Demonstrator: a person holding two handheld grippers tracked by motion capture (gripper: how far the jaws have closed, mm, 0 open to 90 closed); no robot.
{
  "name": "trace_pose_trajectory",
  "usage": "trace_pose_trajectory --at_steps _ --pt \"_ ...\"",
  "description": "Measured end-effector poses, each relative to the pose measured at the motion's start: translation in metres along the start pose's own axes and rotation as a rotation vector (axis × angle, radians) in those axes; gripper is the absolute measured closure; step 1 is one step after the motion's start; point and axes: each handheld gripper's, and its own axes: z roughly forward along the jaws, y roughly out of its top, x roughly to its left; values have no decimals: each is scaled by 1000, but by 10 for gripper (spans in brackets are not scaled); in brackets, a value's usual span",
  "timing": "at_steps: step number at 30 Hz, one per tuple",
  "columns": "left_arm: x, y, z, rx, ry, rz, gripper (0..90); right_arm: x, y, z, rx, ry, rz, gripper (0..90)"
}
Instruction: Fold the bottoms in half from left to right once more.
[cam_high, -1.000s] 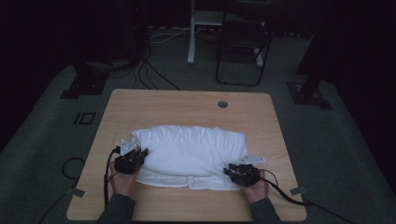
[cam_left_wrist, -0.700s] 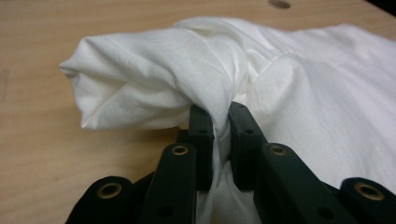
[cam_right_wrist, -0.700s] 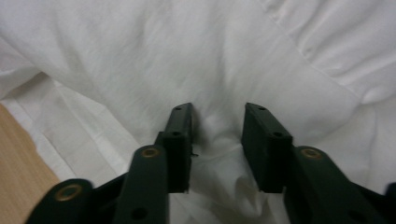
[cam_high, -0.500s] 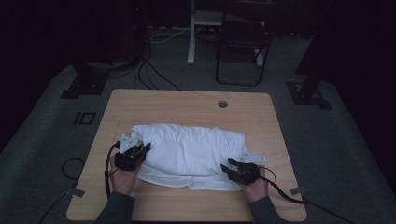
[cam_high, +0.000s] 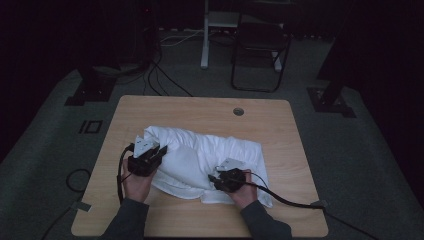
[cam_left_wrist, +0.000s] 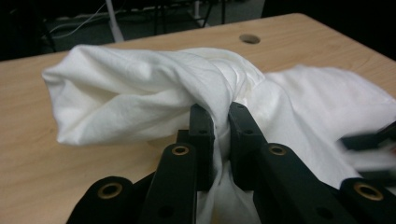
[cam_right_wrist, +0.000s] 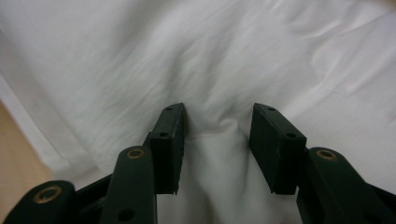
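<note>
Presently, findings as follows.

Item: white cloth (cam_high: 200, 165), soft, creased, lying on the wooden surface (cam_high: 300, 150) toward the person's side, left of centre.

Cloth form: bunched and folded over itself; the left end is gathered into a thick rolled bundle, the right part lies flatter with shallow wrinkles.

Cloth left end: in the left gripper view it (cam_left_wrist: 140, 93) is raised off the surface, twisted to a narrow neck where it is pinched.

Left tongs (cam_high: 159, 150): jaws drawn narrow, clamped on the twisted neck of cloth; seen close in the left gripper view (cam_left_wrist: 221, 123), fabric is squeezed between the pads.

Right tongs (cam_high: 215, 179): resting over the near middle of the cloth; in the right gripper view (cam_right_wrist: 217, 128) the jaws stand partly apart, with a ridge of fabric rising between them, the pads not pressing on it.

Right tongs motion: jaws have just been opening, with cloth between them.

Change, cloth: a second ago it lay spread wide across the near half of the surface; now it is narrower, and its left end has been carried inward and upward.

Change, left hand (cam_high: 135, 182): shifted up and toward the centre.

Change, right hand (cam_high: 245, 192): moved leftward from the right near corner of the cloth to its near middle.
</note>
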Motion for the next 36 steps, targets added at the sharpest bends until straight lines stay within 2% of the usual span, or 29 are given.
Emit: trace_pose_trajectory --at_steps 2,3,6,7,10,12,14,16,18,20,21,24,27,28,30,31,32,36 --pt "-2 4 -1 -7 -1 7 824 2 -1 3 -20 -3 -4 547" --pt "-6 11 -1 -25 -18 17 824 4 -1 5 -28 -2 13 549" --pt "-13 18 -1 -33 -24 41 825 4 0 5 -16 5 12 549" --pt "-19 21 1 -35 -29 60 826 1 2 4 1 21 15 547" --pt "-25 26 5 -36 -35 80 827 -5 7 -3 26 69 14 504" --pt "-27 28 7 -39 -42 86 827 -10 13 -14 -7 42 9 509" --pt "-30 30 8 -38 -48 97 827 -18 22 -26 -59 -1 24 514" --pt "-34 32 9 -38 -55 111 827 -30 29 -30 -73 -15 49 508" --pt "-38 34 10 -42 -65 120 827 -42 33 -24 -70 -27 72 503" --pt "-44 37 12 -45 -76 129 827 -54 36 -11 -63 -17 115 503" --pt "-47 38 14 -44 -81 135 827 -56 38 -4 -47 -22 116 502" --pt "-56 43 18 -41 -102 158 827 -53 44 17 -12 -13 80 497" --pt "-66 46 25 -33 -109 186 827 -47 43 37 88 -8 23 488" --pt "-68 46 27 -32 -111 194 827 -46 42 38 89 -11 17 486" --pt "-72 46 31 -28 -123 200 827 -48 41 30 67 6 30 460" --pt "-73 46 32 -26 -126 203 827 -50 39 21 44 15 49 455" --pt "-75 45 33 -24 -131 202 827 -51 37 14 30 11 47 454" --pt "-81 46 37 -18 -142 217 827 -66 22 -24 -5 -55 34 452"
